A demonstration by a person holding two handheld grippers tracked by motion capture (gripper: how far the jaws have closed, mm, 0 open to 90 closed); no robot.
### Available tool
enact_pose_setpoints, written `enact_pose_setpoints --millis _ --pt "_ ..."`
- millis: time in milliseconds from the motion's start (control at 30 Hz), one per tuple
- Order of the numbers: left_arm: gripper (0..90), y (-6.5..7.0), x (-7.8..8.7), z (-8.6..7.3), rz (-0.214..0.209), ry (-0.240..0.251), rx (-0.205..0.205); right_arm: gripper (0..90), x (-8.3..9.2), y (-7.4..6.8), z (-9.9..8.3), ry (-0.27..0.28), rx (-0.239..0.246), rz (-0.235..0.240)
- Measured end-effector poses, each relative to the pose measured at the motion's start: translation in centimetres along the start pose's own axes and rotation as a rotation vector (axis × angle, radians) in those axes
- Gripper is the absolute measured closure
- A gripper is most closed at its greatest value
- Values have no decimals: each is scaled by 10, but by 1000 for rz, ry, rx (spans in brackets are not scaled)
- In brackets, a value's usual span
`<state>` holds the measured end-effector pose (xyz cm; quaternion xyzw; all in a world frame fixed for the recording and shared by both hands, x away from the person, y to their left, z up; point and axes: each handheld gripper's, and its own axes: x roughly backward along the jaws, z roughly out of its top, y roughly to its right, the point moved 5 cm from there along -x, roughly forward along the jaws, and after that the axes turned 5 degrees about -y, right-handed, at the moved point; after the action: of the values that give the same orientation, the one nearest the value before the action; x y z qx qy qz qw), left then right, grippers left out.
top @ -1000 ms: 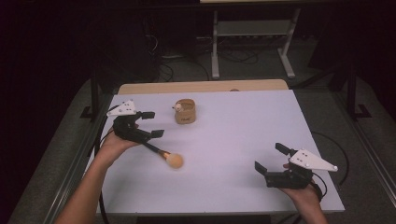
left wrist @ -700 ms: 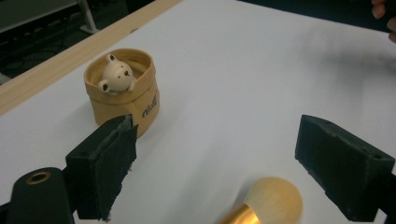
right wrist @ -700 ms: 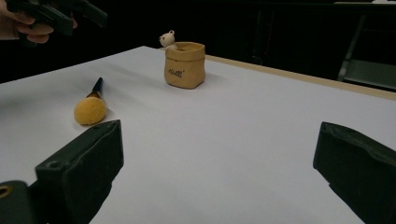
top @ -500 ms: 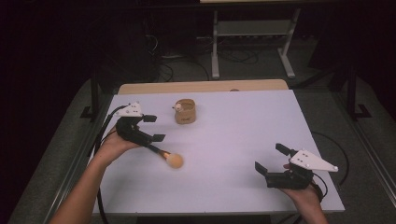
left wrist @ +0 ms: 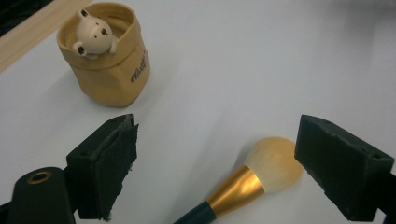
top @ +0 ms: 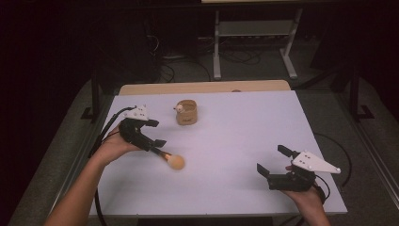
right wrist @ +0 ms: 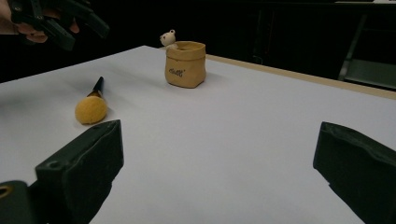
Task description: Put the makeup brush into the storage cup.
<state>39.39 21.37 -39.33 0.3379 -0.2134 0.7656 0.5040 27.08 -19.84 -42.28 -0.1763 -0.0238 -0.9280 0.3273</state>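
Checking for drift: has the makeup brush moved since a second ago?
No. The makeup brush lies at the same spot below-left of the tan bear pouch.

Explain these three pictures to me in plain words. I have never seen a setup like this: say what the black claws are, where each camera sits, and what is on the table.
A person sits at a white table, holding a hand-worked tool with two black jaws in each hand. The high view looks down from above: the left gripper and right gripper both stand open, holding nothing. The other two pictures come from cameras riding on each gripper, looking out between its jaws. On the table lie a makeup brush, with a fluffy yellow head, gold collar and dark handle, and a small tan pouch with a little bear figure peeking from its top. The left gripper hovers over the brush, jaws either side of it.
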Motion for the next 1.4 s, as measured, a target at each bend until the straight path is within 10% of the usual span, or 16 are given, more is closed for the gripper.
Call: enact_pose_setpoints --millis 1400 --pt "164 -1 -29 -28 -24 -352 -151 13 -2 0 -2 -11 -7 5"
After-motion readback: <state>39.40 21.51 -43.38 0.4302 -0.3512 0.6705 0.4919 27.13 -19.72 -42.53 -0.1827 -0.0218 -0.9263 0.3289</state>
